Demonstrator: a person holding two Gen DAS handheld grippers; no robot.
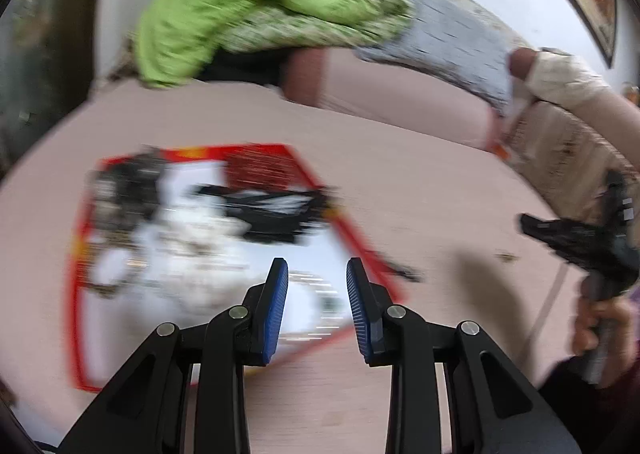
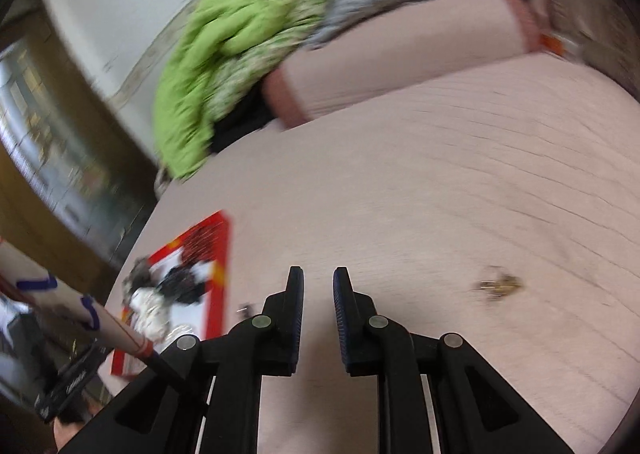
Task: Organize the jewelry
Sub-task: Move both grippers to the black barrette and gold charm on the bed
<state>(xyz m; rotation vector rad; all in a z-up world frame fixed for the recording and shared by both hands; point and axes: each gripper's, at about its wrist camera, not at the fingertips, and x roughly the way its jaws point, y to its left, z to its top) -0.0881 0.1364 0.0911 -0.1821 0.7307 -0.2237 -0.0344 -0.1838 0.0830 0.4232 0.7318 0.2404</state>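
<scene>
On pink wood-grain surface (image 2: 420, 182): one small gold-coloured jewelry piece (image 2: 498, 285), blurred, form unclear; long axis roughly left-right in the right wrist view, which end leads cannot be told. Lies apart, right of the right gripper (image 2: 318, 318), whose jaws stand parted, nothing between. Left gripper (image 1: 317, 306): jaws spread, empty, above red-bordered tray (image 1: 80, 294) holding blurred black and white items. Green cloth (image 1: 240, 10) behind.
</scene>
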